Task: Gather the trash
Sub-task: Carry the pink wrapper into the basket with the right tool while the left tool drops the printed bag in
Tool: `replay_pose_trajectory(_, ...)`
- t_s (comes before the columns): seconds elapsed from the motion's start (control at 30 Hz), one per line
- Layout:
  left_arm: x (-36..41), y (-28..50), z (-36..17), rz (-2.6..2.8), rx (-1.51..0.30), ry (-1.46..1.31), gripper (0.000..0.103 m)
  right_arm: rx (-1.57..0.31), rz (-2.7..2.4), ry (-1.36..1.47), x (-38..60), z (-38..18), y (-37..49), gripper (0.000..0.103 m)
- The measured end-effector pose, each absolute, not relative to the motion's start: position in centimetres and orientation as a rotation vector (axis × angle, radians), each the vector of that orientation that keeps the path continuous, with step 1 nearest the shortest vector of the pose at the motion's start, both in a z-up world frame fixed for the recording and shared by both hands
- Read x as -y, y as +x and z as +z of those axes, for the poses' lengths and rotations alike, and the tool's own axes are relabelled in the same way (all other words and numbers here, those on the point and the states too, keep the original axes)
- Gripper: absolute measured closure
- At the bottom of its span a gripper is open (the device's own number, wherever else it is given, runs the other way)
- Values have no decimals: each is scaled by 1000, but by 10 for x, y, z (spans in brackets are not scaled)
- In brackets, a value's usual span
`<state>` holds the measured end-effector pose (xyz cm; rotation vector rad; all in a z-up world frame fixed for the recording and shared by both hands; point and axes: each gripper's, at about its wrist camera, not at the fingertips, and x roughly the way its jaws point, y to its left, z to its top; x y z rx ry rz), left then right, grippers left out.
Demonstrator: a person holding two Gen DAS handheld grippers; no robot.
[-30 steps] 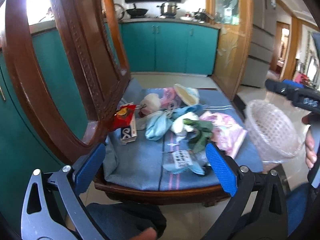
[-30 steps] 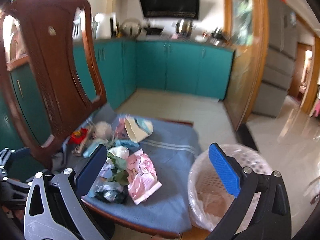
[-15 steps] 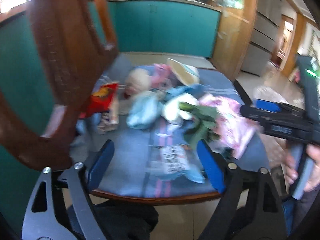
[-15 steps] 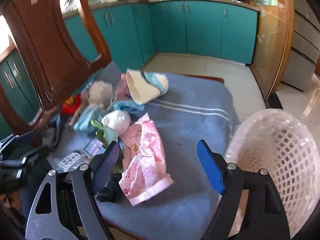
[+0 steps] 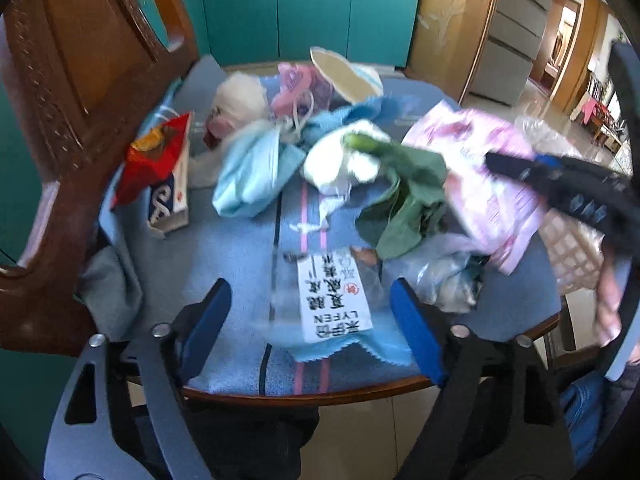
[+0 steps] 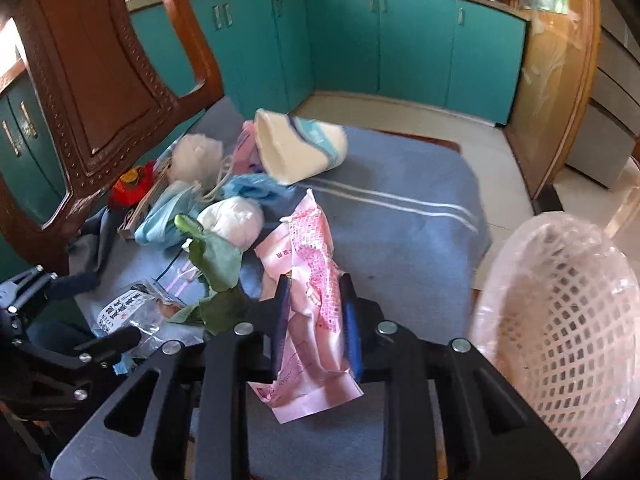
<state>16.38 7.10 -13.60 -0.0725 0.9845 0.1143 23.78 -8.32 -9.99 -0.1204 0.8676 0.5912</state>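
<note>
Trash lies on a blue cushion [image 6: 400, 200] on a wooden chair. My right gripper [image 6: 314, 312] is shut on a pink printed wrapper [image 6: 310, 264], which also shows in the left wrist view [image 5: 484, 176]. My left gripper [image 5: 310, 320] is open over a clear packet with a white label [image 5: 334, 296] at the cushion's front edge. Green leaves [image 5: 404, 192], a white wad [image 5: 340, 160], a light blue bag [image 5: 252, 172], a red packet [image 5: 156, 156] and a paper cup [image 6: 296, 148] lie beyond. A white mesh basket [image 6: 560, 320] with a plastic liner stands right of the chair.
The carved wooden chair back [image 6: 100, 92] rises at the left. Teal cabinets [image 6: 360, 48] line the far wall. A tiled floor [image 6: 400, 108] lies beyond the chair. A wooden door frame [image 6: 560, 80] stands at the right.
My right gripper moved down and closed on the pink wrapper. My left gripper moved in closer over the labelled packet and stayed open.
</note>
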Motion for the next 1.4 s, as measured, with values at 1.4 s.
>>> replay_pose_trajectory(1.4,152,243,-78,-486,-770,25,50,-657,18,305,336,-36,237,77)
